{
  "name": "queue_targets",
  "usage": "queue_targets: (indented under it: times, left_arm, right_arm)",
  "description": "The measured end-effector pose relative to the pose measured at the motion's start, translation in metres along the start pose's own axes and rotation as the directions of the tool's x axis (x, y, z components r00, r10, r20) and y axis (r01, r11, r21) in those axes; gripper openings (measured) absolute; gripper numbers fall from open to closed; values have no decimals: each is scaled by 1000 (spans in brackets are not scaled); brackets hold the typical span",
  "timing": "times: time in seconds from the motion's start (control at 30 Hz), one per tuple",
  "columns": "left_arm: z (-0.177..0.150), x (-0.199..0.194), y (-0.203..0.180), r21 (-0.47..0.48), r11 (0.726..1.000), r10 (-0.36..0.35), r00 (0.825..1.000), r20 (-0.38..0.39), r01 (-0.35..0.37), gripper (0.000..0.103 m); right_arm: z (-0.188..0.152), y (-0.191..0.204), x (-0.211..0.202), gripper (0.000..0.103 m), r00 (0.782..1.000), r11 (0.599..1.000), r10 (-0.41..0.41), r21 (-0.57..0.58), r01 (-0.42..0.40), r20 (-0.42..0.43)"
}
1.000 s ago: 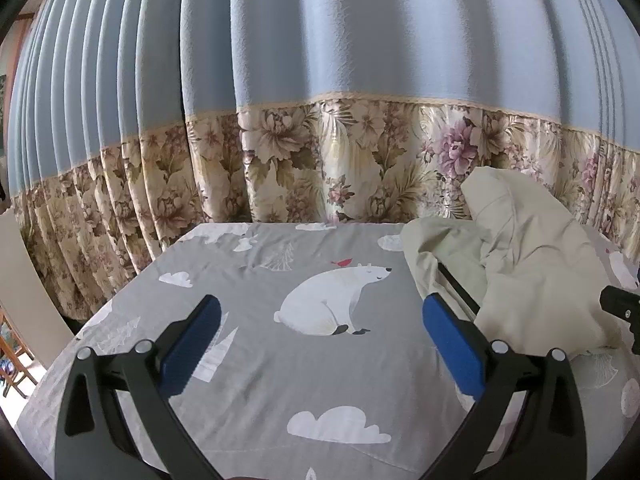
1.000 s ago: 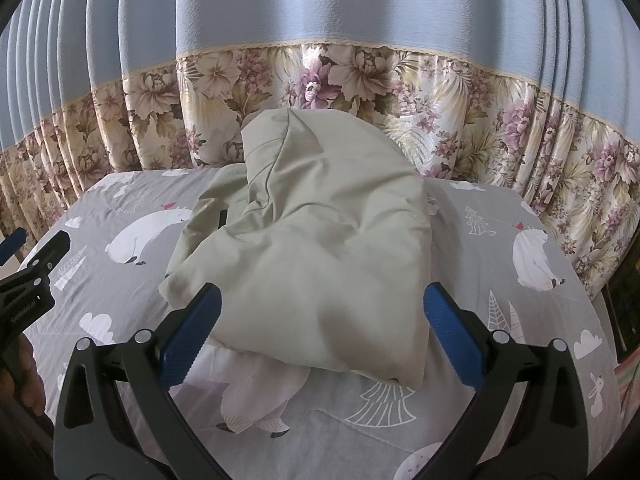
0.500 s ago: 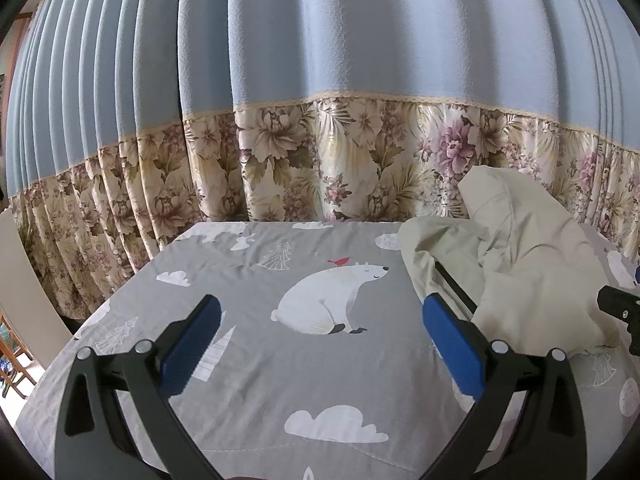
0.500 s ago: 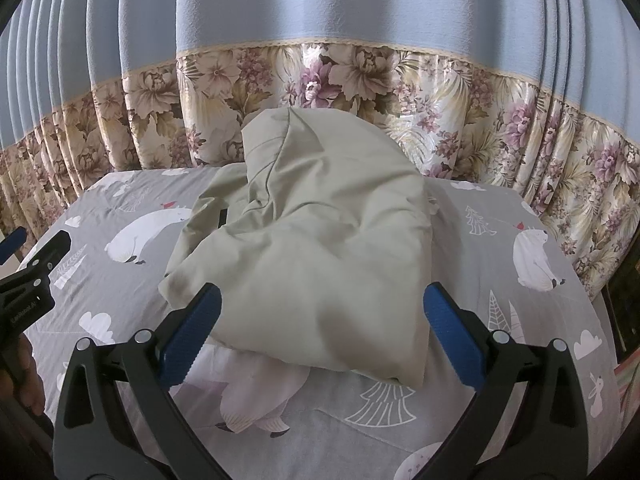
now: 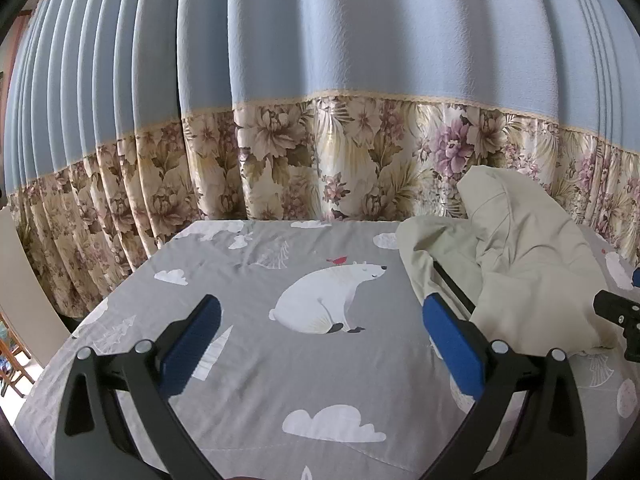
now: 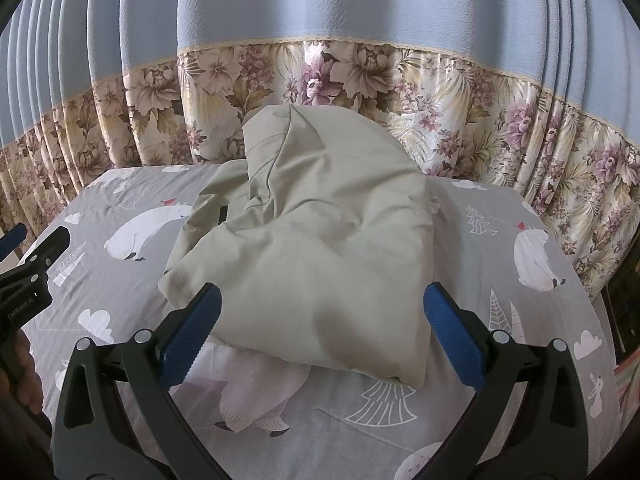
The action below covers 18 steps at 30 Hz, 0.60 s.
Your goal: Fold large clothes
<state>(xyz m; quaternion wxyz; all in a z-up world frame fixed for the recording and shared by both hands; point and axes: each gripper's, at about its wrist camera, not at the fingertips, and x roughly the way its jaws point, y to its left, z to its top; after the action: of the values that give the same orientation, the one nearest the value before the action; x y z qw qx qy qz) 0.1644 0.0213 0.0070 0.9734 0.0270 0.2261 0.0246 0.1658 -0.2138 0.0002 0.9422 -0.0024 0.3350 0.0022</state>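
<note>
A pale beige garment (image 6: 320,248) lies crumpled in a heap on the grey bear-print sheet (image 6: 500,320), its hood end standing up at the back. It also shows at the right of the left wrist view (image 5: 520,272). My right gripper (image 6: 320,332) is open and empty, hovering just in front of the heap's near edge. My left gripper (image 5: 320,340) is open and empty over bare sheet (image 5: 280,380), left of the garment. The left gripper's tip shows at the left edge of the right wrist view (image 6: 36,260).
A blue curtain with a floral lower band (image 5: 320,168) hangs close behind the bed's far edge. The sheet drops off at the left edge (image 5: 80,328) and the right edge (image 6: 592,300). The right gripper's tip pokes in at the right of the left wrist view (image 5: 618,316).
The left gripper has drifted very slightly. The garment and right gripper look unchanged.
</note>
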Motion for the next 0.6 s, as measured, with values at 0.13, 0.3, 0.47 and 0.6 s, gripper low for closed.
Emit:
queue_targets:
  times: [0.13, 0.3, 0.47, 0.6]
  left_arm:
    - [0, 0, 0, 1, 1000, -4, 1000, -1, 4, 101]
    - [0, 0, 0, 0, 1000, -2, 1000, 0, 2, 101]
    - [-1, 2, 0, -12, 1000, -1, 1000, -16, 0, 101]
    - [0, 3, 1, -18, 1000, 3, 1000, -17, -3, 101]
  right_arm:
    - [0, 0, 0, 100, 1000, 1000, 0, -1, 0, -1]
    - [0, 0, 0, 100, 1000, 1000, 0, -1, 0, -1]
    - [0, 0, 1, 100, 1000, 1000, 0, -1, 0, -2]
    - [-1, 0, 1, 100, 1000, 1000, 1, -2, -1, -3]
